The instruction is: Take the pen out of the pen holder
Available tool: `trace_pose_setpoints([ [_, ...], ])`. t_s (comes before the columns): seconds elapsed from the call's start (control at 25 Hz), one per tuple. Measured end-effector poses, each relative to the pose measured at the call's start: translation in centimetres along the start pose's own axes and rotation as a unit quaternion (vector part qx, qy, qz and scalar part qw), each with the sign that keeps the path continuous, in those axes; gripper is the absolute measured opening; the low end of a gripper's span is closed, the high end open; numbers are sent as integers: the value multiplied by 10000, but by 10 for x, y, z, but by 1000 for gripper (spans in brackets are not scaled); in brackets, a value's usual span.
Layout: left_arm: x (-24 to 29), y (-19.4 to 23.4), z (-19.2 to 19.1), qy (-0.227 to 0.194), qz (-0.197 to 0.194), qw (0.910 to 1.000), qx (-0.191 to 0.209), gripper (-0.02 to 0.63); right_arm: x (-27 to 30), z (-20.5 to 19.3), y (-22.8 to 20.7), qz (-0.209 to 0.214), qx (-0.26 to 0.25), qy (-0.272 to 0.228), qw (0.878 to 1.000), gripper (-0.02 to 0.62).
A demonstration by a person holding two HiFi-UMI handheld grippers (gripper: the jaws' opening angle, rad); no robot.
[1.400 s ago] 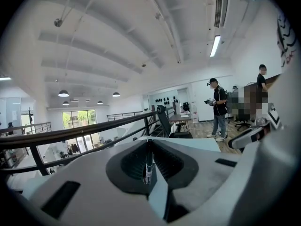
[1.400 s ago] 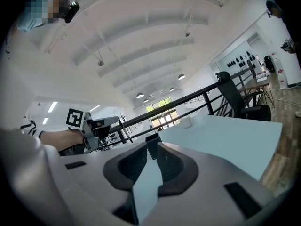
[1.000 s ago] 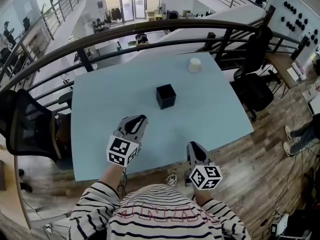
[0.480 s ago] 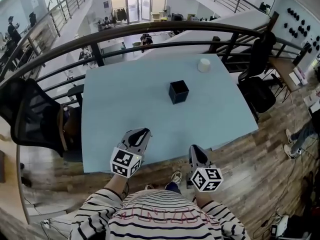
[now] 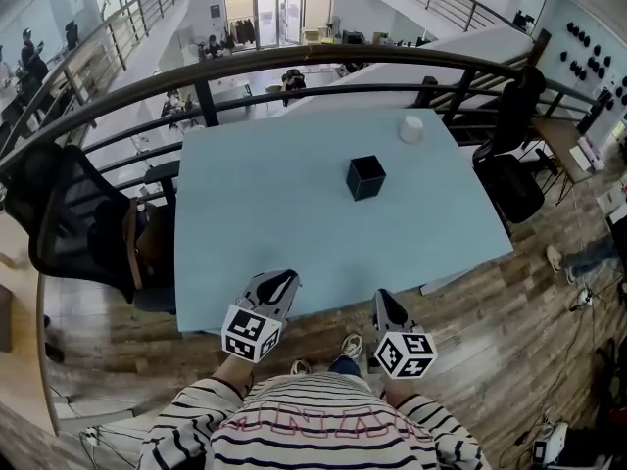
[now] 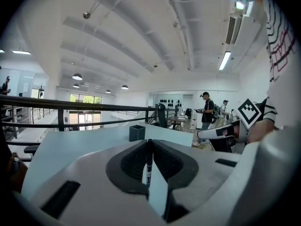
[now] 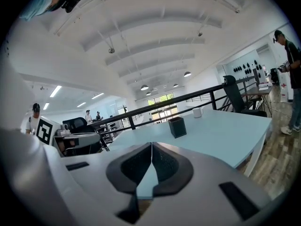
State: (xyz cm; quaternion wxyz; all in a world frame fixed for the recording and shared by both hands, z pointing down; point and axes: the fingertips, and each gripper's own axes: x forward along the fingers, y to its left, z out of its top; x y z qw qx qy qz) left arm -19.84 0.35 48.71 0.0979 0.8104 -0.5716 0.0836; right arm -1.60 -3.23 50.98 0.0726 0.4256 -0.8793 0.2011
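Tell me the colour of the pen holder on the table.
Black; the pen holder shows best in the head view.

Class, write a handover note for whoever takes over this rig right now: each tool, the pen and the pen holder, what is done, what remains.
Left tool: shut on the pen, at the near edge of the table.
Right tool: shut, nothing between its jaws.
Pen holder: upright mid-table, apart from both tools; what is inside it cannot be told.
Done: the pen is out of the pen holder.
Left: probably only setting the pen down on the table.
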Motion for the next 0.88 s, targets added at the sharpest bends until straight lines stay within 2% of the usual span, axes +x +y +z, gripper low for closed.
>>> trace_pose_setpoints([
  [0.4, -14, 12, -12, 0, 29, 9999, -153, 57, 4, -4, 15, -94, -138, 43, 9999, 28],
  [0.88, -11, 16, -6, -74, 18, 9999, -105, 57, 6, 2, 16, -173, -145, -98, 9997, 28],
])
